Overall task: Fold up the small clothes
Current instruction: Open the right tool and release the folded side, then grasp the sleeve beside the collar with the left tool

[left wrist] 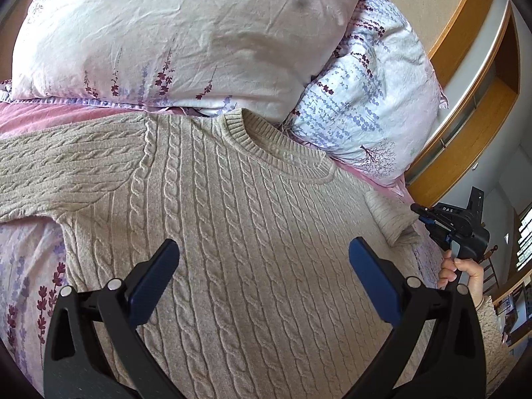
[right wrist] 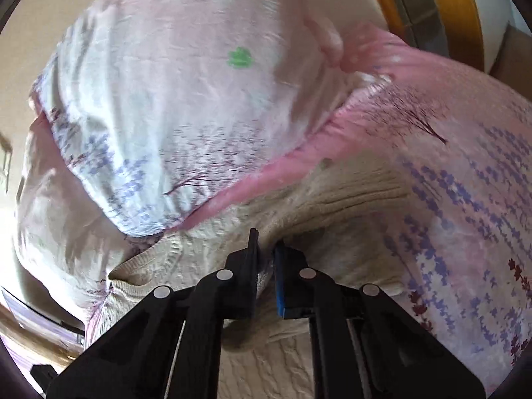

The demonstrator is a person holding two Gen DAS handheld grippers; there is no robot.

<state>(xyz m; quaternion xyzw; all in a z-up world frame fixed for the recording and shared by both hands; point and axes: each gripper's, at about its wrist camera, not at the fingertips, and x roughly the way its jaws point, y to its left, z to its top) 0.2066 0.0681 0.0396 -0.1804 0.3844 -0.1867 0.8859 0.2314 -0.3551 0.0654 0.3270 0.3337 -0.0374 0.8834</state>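
Beige cable-knit sweater is lying spread flat, front up, on a bed, with thick rope-like braids running down its chest and a ribbed crew neck pointing toward the pillows. One sleeve is stretching out to the left in the left wrist view, the other is sitting short and bunched near the right edge. Underneath it, a duvet cover printed with purple lavender sprigs is showing, plus a pink strip of sheet up by the collar.

The left gripper is hovering over the middle of the sweater with its blue-padded fingers standing wide apart, nothing between them.

The right gripper is sitting pinched together on a fold of the knit at the shoulder and sleeve side; the fabric is puckering up between the pads. That view is pretty blurry, so finer detail is getting lost. In the left wrist view you're seeing that same gripper at the far right with a hand wrapping its handle.

Two crinkly pillows are crowding the collar end: a big pale one with a green clover print and a second with blue-purple flower rows right beside it. Behind them, a wooden headboard frame is curving along the wall.
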